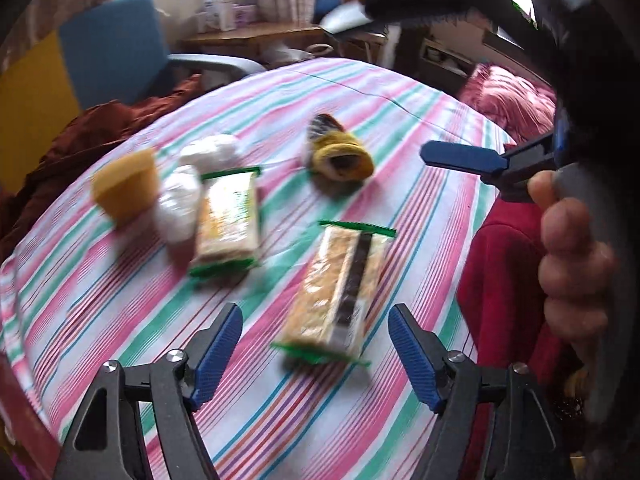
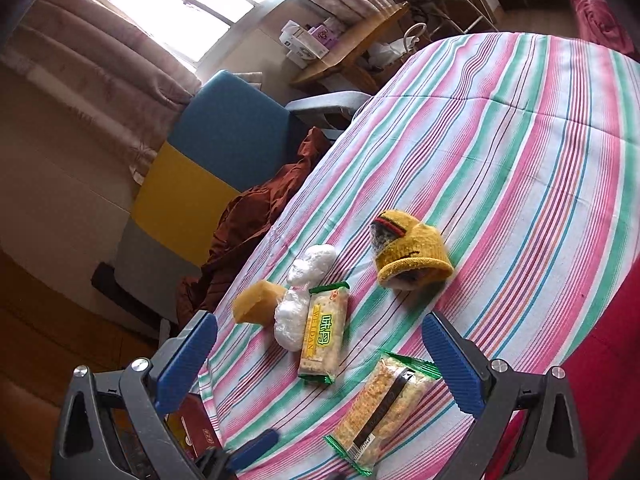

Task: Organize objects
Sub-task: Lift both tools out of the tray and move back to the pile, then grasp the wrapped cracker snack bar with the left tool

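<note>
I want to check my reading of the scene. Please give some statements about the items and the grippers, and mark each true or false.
1. Both snack packs lie on the striped cloth. True.
2. The left gripper holds the near pack. False: it is open, holding nothing.
3. The sponge lies beside the white bundle. True.
4. The yellow hat covers the far pack. False: they lie apart.
5. The right gripper is open. True.

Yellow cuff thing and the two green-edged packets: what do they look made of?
The yellow cuff looks like knitted wool or acrylic: fuzzy, ribbed rim, matte. Near packet and far packet look like glossy clear plastic film with crimped green ends, pale crackers likely inside.
</note>
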`<control>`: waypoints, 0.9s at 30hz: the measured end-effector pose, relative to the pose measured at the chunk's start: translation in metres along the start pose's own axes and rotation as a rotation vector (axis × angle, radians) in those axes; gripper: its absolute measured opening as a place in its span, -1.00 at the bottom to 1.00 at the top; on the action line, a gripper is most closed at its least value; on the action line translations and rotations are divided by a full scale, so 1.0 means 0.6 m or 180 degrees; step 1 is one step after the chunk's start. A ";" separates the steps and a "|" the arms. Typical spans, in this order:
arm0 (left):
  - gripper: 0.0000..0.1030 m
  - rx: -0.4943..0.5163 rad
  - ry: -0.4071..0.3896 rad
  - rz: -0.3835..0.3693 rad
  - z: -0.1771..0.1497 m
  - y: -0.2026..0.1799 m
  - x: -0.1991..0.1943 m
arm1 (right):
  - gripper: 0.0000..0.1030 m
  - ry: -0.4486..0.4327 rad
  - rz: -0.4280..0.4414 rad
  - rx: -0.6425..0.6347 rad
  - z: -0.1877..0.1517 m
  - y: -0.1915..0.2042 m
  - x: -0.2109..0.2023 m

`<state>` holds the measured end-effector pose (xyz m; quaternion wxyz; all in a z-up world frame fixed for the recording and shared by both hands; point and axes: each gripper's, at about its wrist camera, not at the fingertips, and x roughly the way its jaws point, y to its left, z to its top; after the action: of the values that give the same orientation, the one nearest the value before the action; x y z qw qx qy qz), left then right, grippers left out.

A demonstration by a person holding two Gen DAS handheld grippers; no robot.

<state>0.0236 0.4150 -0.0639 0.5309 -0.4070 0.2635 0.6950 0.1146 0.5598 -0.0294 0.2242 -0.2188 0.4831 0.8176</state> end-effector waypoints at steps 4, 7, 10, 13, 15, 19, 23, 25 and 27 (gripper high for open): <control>0.29 0.0028 0.0136 -0.0025 0.014 -0.008 0.040 | 0.99 0.0028 -0.0006 0.0017 -0.001 -0.002 0.003; 0.07 0.0016 0.0295 0.0037 0.016 -0.007 0.074 | 0.99 0.0043 -0.0020 0.0012 -0.001 -0.002 0.006; -0.07 -0.0052 0.0212 0.0045 0.005 -0.001 0.071 | 0.99 0.0045 -0.0058 0.0007 0.000 -0.003 0.008; -0.14 -0.0154 0.0201 0.0097 -0.013 0.009 0.057 | 0.99 0.0081 -0.0091 0.0009 -0.001 -0.003 0.013; -0.14 -0.0272 0.0158 0.0188 -0.038 0.022 0.042 | 0.99 0.0114 -0.0130 -0.0009 -0.002 -0.003 0.016; -0.14 -0.0555 0.0042 0.0372 -0.094 0.051 0.003 | 0.99 0.0183 -0.0231 -0.0054 -0.006 -0.003 0.024; -0.14 -0.0786 -0.0066 0.0489 -0.135 0.081 -0.028 | 0.99 0.0295 -0.0321 -0.0160 -0.012 0.004 0.037; -0.14 -0.0834 -0.0131 0.0518 -0.151 0.086 -0.035 | 0.99 0.0339 -0.0368 -0.0219 -0.015 0.007 0.042; -0.13 -0.0826 -0.0158 0.0540 -0.152 0.081 -0.035 | 0.99 0.0382 -0.0412 -0.0271 -0.019 0.011 0.048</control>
<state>0.0054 0.3169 -0.0979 0.4196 -0.4312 0.1917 0.7754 0.0895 0.5515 -0.0462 0.2377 -0.3074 0.4454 0.8066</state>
